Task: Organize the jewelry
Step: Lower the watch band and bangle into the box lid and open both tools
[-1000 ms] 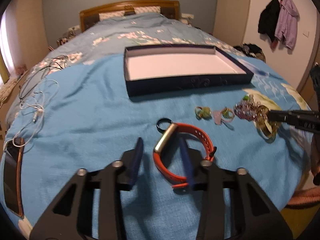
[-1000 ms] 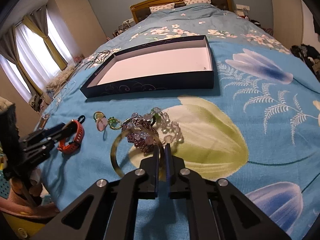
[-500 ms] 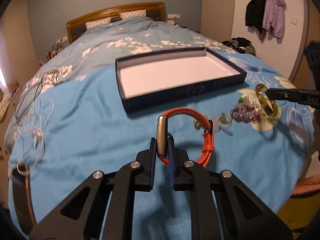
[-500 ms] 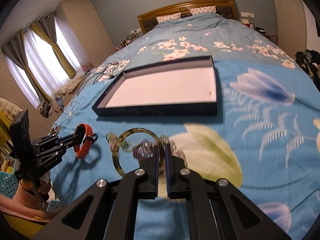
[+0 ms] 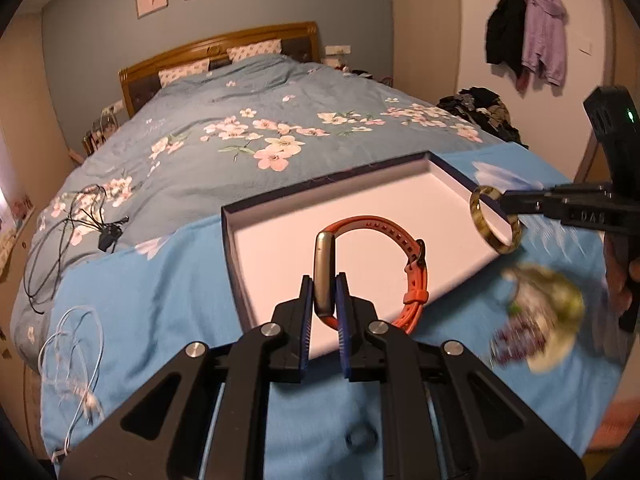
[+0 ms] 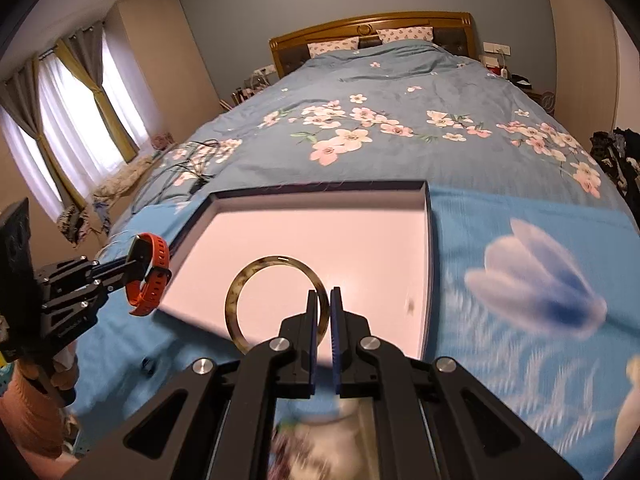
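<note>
we've got the left hand-held gripper [image 5: 325, 294] clamped on the orange watch [image 5: 374, 264] and the right hand-held gripper [image 6: 324, 312] pinching the bangle [image 6: 276, 300] by its thin rim over the tray [image 6: 428, 240], so either could easily twist loose and miss it

- The box [image 6: 429, 240] lay open-topped, its white floor bare, so the way in from above was clear.
- Its low dark walls rimmed every side.
- A blurred jewelry heap [image 5: 536, 320] sat just before the near-right corner.
- Tangled cables [image 5: 72, 216] lay well left.
</note>
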The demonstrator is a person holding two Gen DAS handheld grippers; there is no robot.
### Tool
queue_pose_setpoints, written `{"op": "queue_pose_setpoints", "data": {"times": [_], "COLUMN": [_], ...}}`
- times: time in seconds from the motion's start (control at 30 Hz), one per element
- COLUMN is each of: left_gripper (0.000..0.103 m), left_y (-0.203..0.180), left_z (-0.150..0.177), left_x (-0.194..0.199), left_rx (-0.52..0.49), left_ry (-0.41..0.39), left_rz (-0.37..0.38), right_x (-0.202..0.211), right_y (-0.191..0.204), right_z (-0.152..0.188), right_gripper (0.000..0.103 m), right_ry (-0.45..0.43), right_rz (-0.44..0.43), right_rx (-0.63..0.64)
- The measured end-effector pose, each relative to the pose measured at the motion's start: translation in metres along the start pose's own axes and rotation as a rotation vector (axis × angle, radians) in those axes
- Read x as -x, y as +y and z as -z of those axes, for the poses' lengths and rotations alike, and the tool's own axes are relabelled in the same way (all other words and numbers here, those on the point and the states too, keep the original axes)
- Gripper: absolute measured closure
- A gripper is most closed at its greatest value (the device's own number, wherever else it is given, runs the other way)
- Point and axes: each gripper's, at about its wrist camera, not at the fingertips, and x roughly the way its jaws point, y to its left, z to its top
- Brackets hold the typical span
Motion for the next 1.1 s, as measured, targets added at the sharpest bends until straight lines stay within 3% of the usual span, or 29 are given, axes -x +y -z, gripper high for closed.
{"op": "queue_pose_setpoints", "data": {"times": [0.3,0.53,0.57,0.8,0.87,0.97,1.1], "left_gripper": [0.091,0.091,0.091,0.091,0.091,0.091,0.09], "left_y": [0.016,0.024,0.024,0.029,0.032,0.033,0.035], "left_z": [-0.055,-0.063,-0.066,-0.07,-0.069,-0.071,-0.071], "left_x": [-0.087,-0.131,-0.137,-0.161,-0.164,-0.167,-0.169], "left_rx": [0.063,0.092,0.094,0.115,0.118,0.12,0.132], "left_ry": [0.1,0.172,0.183,0.258,0.27,0.274,0.277], "left_rz": [-0.007,-0.016,-0.013,-0.026,-0.026,-0.027,-0.027], "right_x": [-0.07,-0.104,-0.107,-0.116,-0.114,-0.108,-0.114], "right_y": [-0.016,-0.017,-0.017,-0.018,-0.014,-0.007,-0.01], "right_z": [-0.05,-0.069,-0.071,-0.076,-0.073,-0.066,-0.059], "right_gripper": [0.098,0.098,0.103,0.102,0.097,0.08,0.078], "right_ry": [0.064,0.121,0.125,0.141,0.157,0.152,0.192], "right_rz": [0.061,0.09,0.097,0.099,0.087,0.126,0.152], "right_rx": [-0.027,-0.027,-0.024,-0.036,-0.012,0.044,0.057]}}
